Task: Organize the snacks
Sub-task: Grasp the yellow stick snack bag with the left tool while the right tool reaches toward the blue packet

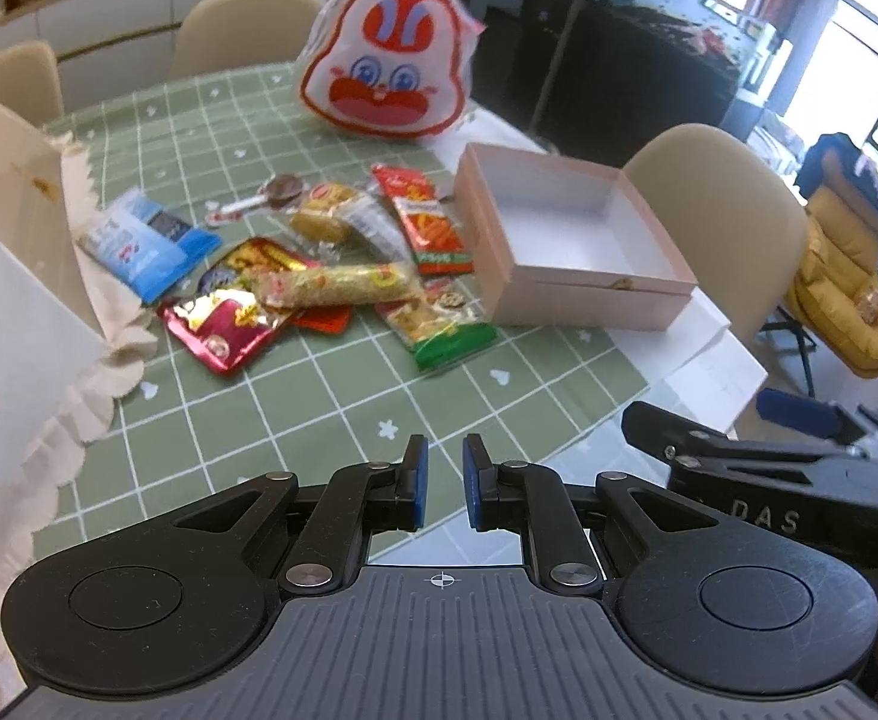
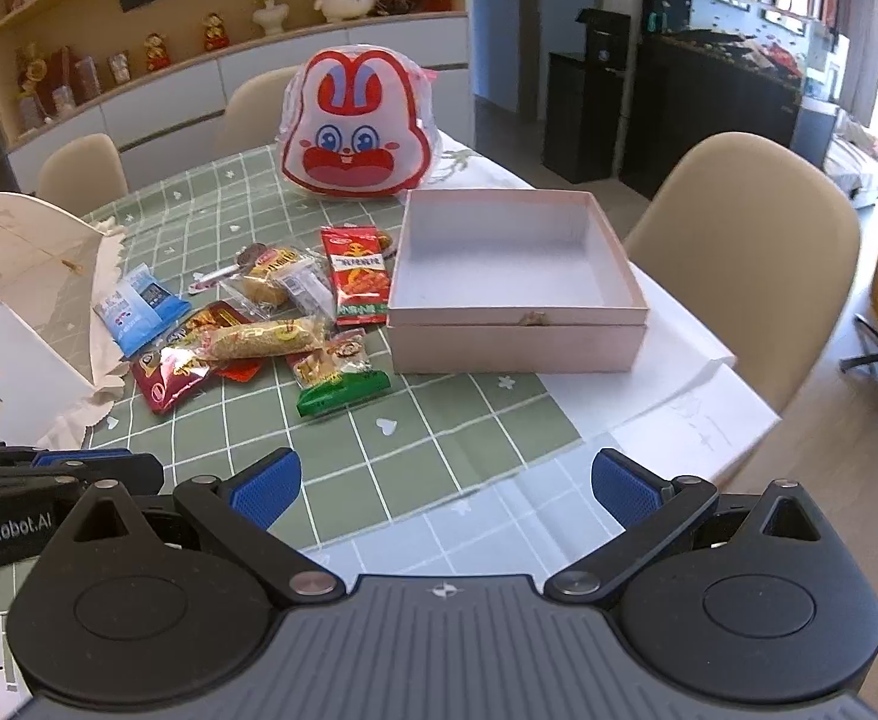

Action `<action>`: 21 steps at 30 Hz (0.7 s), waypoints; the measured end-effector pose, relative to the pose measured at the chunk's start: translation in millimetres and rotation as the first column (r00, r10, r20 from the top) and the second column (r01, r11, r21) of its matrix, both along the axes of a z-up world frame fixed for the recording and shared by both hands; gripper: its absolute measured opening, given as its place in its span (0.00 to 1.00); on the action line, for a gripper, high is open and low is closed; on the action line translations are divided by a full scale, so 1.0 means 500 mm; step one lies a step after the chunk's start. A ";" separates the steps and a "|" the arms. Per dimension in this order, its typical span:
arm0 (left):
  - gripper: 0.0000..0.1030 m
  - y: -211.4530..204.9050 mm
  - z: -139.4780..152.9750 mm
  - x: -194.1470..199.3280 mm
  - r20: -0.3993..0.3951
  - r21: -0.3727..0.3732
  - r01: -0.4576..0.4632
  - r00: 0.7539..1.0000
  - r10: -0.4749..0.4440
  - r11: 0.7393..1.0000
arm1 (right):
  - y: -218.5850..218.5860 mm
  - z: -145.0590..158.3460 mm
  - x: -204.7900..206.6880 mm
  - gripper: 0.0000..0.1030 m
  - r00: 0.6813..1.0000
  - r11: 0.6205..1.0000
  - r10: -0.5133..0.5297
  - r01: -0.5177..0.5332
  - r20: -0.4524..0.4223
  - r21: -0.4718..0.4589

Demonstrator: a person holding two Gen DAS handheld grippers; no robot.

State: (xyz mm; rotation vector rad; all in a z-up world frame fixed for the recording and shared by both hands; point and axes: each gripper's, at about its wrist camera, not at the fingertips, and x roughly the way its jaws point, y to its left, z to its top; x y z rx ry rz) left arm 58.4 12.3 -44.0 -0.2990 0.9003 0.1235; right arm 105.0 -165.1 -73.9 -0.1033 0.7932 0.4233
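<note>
Green checked cloth [image 2: 439,456] covers most of the table, w/ bare white tabletop [image 2: 667,414] showing at the right edge. My left gripper [image 1: 445,480] hangs over the near part of the cloth, blue pads drawn in close w/ only a narrow slit between, nothing in it. My right gripper [image 2: 446,492] is spread wide, also w/ nothing between the pads, above the near edge of the cloth; from the left cam I see it just beside mine on the right.

Snacks sit in a loose pile mid-table, left of the pink box [image 2: 517,330]. Box is open-topped, white inside, nothing in it that I can see. Pile, approx. left to right: blue-white packet [image 2: 136,312], dark red foil packet [image 2: 166,381], long yellow-green bar [image 2: 265,339] lying across the others, round cake in clear wrap [image 2: 271,282], lollipop-type thing [image 2: 241,261] behind it, red packet w/ green bottom [image 2: 358,282] just beside the box's left wall, and a green-edged packet [image 2: 340,381] nearest me. Several overlap; the bar rests on top of the red foil one and a flat orange-red pkt I can barely see.

Behind the pile stands a rabbit-face bag [image 2: 352,132], red & white, upright. White paper bag w/ frilly edge [image 2: 31,300] at far left. Beige chairs [image 2: 757,252] around the table.
</note>
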 end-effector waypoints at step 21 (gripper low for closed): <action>0.18 0.155 -0.091 0.256 0.023 0.240 0.282 0.955 -0.296 0.929 | 0.007 -0.192 0.149 1.00 0.964 0.958 0.230 -0.200 -0.132 0.207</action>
